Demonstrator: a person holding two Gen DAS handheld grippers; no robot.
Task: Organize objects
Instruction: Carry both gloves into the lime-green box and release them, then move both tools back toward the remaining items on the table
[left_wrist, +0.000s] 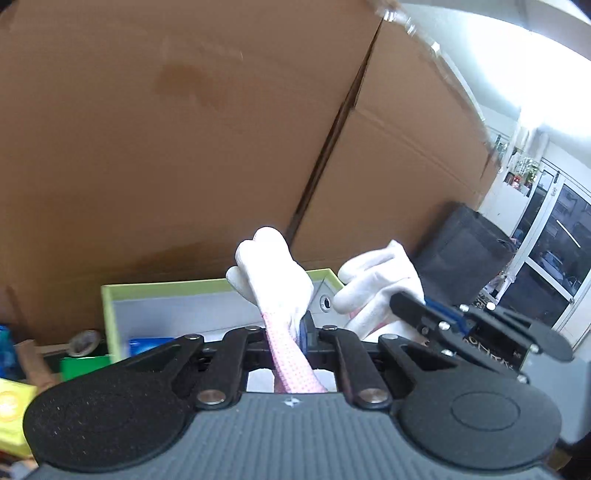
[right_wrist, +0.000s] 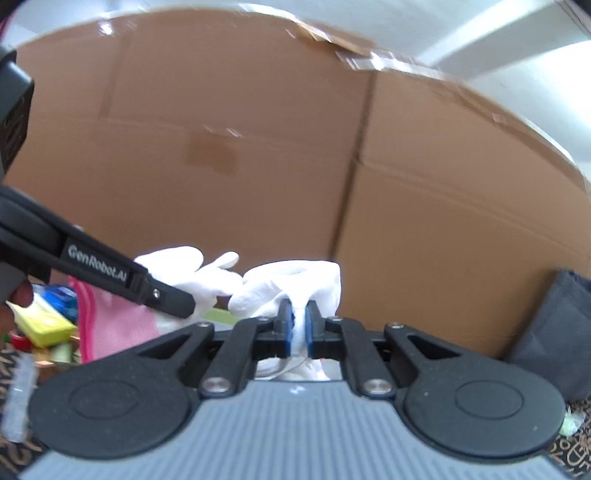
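while clamped, both grippers (white gloves (left_wrist: 280, 273) between)

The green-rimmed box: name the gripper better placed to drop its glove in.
Probably left. The left gripper, shut on its white glove, faces the box; the right gripper sits off its corner.

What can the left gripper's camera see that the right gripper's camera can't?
Only the left wrist view shows the green-rimmed box, the glass doors and a roll of tape.

Only the right wrist view shows the pink cloth and a yellow-green packet.

Both show the big cardboard boxes, the dark bag, and each gripper, left gripper and right gripper, shut on a white glove.
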